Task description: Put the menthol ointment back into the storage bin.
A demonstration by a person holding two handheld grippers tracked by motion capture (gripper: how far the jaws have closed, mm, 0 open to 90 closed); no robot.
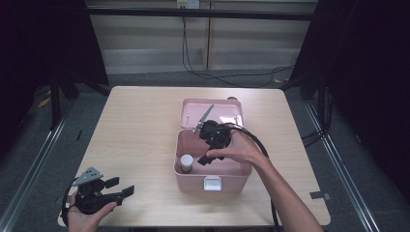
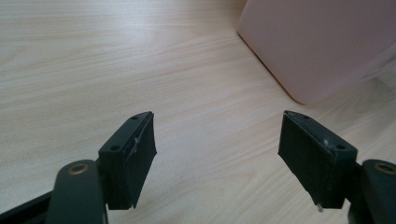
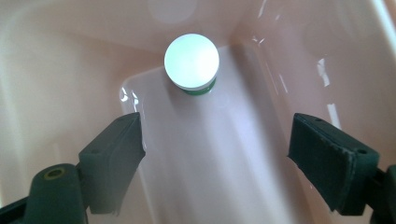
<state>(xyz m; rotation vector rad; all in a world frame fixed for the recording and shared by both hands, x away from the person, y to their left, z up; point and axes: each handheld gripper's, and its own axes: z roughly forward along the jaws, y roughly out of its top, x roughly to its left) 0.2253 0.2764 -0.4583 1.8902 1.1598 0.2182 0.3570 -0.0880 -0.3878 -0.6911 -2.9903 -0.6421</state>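
One small white-capped bottle (image 1: 186,162) stands upright in the near-left corner of the open pink box (image 1: 212,182), which sits right of the desk's (image 1: 140,130) centre. The step in hand looks like leaving the bottle set there, so the right gripper (image 1: 211,151) should lift straight out without brushing the cap or the box wall. Its jaws are spread wide and empty above the box floor. The left gripper (image 1: 122,187), also wide and empty, rests at the desk's near-left corner.
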